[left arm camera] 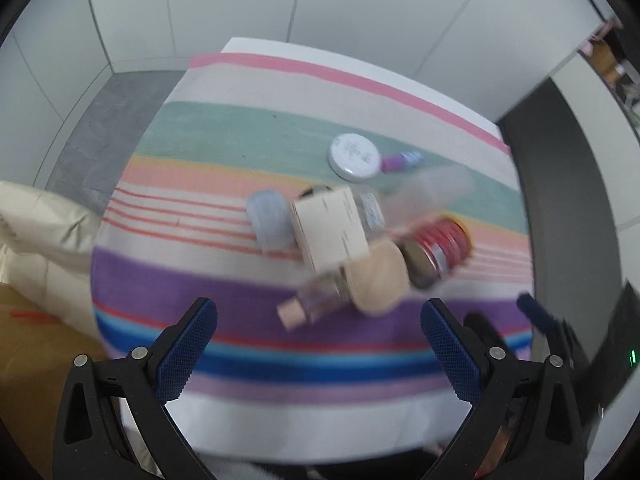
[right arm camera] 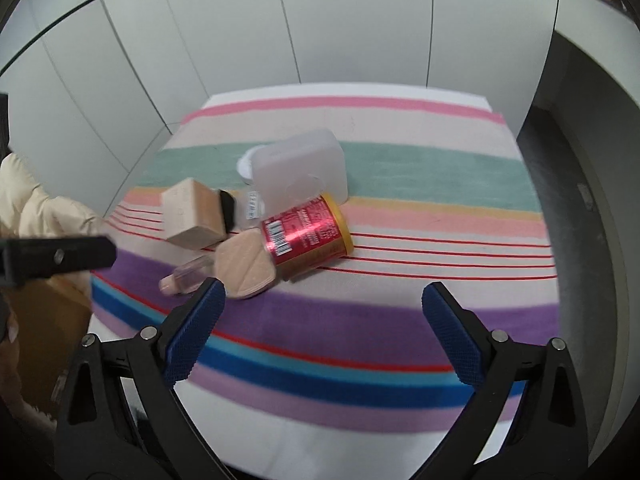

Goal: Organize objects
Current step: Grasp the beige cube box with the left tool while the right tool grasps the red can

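Striped cloth (right arm camera: 400, 168) — red can (right arm camera: 306, 236), label print unreadable — claws agape.

You face white panelled walls (right arm camera: 352, 20). Grey floor (left arm camera: 96, 128) flanks your table's striped cloth (right arm camera: 420, 168)

Surface: a table under a striped cloth (right arm camera: 400, 320).
Heap: a red can (right arm camera: 308, 236) on its side, touching a beige pad (right arm camera: 245, 266); a small bottle (right arm camera: 186, 278); a box (right arm camera: 192, 216); a clear tub (right arm camera: 300, 172).
Behind: a white lid (left arm camera: 354, 157) lay flat on the green stripe.
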The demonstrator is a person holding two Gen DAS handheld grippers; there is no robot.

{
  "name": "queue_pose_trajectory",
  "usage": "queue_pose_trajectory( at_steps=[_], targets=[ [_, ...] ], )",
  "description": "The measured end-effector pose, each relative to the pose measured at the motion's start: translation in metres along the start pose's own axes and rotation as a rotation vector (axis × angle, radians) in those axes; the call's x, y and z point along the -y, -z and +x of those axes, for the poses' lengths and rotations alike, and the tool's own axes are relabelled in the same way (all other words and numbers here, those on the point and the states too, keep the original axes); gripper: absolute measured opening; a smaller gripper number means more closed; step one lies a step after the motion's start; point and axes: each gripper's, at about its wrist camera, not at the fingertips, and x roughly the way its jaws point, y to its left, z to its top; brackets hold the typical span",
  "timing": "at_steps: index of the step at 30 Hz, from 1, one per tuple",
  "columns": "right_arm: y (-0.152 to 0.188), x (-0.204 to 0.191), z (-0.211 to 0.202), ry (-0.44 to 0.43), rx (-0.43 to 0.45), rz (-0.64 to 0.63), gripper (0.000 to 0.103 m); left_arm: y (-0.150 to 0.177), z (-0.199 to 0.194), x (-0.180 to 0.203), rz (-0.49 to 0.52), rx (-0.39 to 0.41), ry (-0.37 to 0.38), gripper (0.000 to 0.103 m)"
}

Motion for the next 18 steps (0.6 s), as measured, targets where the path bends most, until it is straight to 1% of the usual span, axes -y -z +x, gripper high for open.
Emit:
queue_pose_trajectory(
  at_steps=[3,6,8,10,12,14,15,18],
  targets=[
    [-0.004,0.001,0.018,0.001,-0.003,-0.003,0.101,-0.016,0.03,0.001,-0.043,-0.026,0.001,0.101],
    [-0.007,-0.005,0.035,0.007,0.005,-0.047,0.101,-0.027,0.053,0.004,-0.065,-0.036,0.003,0.099],
    [-0.009,-0.008,0.046,0.013,0.0,-0.067,0.101,-0.033,0.068,0.007,-0.066,-0.049,-0.024,0.092],
    [-0.012,-0.01,0.06,0.023,-0.019,-0.082,0.093,-0.036,0.076,0.008,-0.069,-0.061,-0.037,0.078],
    [-0.014,-0.01,0.071,0.027,-0.033,-0.089,0.089,-0.038,0.085,0.007,-0.079,-0.075,-0.052,0.071],
    [-0.016,-0.011,0.081,0.04,-0.046,-0.103,0.078,-0.04,0.084,0.009,-0.063,-0.03,-0.079,0.057],
    [-0.016,-0.011,0.087,0.034,-0.062,-0.11,0.067,-0.041,0.084,0.01,-0.057,-0.028,-0.083,0.046],
    [-0.017,-0.01,0.086,0.045,-0.062,-0.104,0.066,-0.042,0.083,0.009,-0.06,-0.034,-0.068,0.045]
  ],
)
